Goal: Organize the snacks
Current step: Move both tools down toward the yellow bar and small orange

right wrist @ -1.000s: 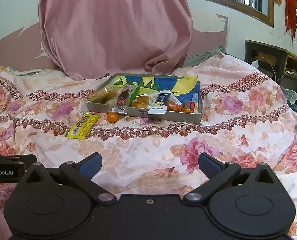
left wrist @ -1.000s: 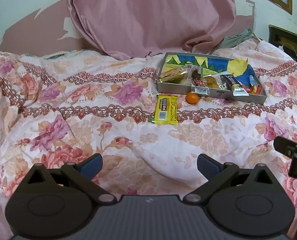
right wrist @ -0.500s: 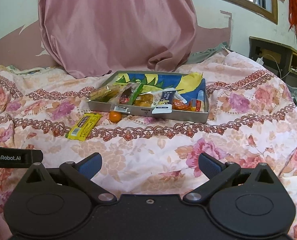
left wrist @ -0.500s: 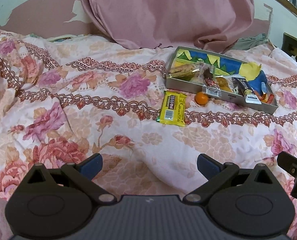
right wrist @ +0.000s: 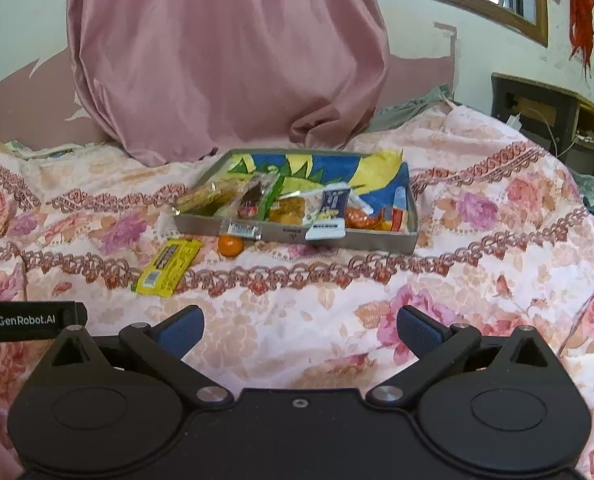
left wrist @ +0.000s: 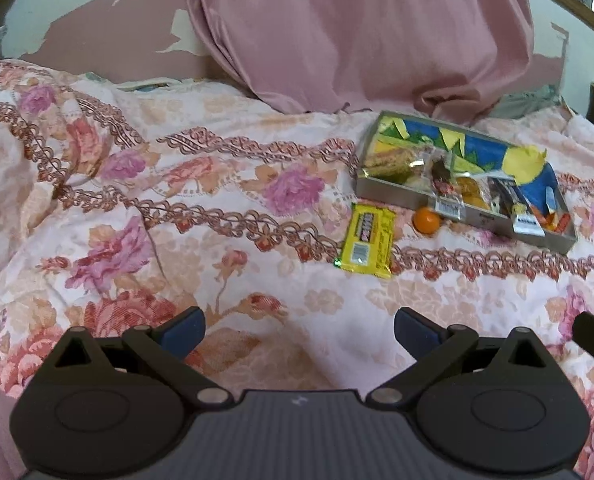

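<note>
Most snacks already lay in the tray; a yellow packet and a small orange remained on the bedspread just beside its front wall. The left gripper and right gripper hung spread and empty, well short of the tray.

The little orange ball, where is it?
In both views the orange ball lies on the bedspread, against the tray's front wall, right of the yellow packet.
</note>
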Tool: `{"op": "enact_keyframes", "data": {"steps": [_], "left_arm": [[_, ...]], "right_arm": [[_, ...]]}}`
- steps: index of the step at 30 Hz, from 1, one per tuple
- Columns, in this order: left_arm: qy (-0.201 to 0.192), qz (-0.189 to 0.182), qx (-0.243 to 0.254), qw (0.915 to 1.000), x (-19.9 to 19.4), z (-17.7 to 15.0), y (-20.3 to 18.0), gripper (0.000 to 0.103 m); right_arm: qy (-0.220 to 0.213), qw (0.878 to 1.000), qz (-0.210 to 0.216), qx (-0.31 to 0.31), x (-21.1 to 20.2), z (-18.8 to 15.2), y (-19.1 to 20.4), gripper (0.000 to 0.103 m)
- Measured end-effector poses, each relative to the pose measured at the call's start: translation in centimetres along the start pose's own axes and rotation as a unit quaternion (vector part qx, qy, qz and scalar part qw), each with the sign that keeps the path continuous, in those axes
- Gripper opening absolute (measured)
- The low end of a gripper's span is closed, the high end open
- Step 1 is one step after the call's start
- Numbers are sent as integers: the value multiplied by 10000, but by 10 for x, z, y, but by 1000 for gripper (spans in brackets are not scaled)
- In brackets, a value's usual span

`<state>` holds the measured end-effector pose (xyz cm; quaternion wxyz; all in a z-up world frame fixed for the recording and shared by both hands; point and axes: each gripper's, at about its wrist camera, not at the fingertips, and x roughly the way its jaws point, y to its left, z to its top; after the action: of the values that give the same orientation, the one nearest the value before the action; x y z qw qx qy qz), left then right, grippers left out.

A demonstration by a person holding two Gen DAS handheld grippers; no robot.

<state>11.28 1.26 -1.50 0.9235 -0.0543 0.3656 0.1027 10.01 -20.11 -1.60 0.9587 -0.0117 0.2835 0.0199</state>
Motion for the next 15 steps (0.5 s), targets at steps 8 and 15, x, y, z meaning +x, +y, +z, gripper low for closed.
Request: {"op": "enact_keyframes", "data": {"steps": [8,15], "left_arm": [[-286,-104,17,9995,-20,19,3,102],[-495,-185,9,9986,-19,48,6,102]], "right_arm": [[-249,9996,70,-140,-24,37,8,102],[-353,9978,292,-469,-27,77,15,102]]}}
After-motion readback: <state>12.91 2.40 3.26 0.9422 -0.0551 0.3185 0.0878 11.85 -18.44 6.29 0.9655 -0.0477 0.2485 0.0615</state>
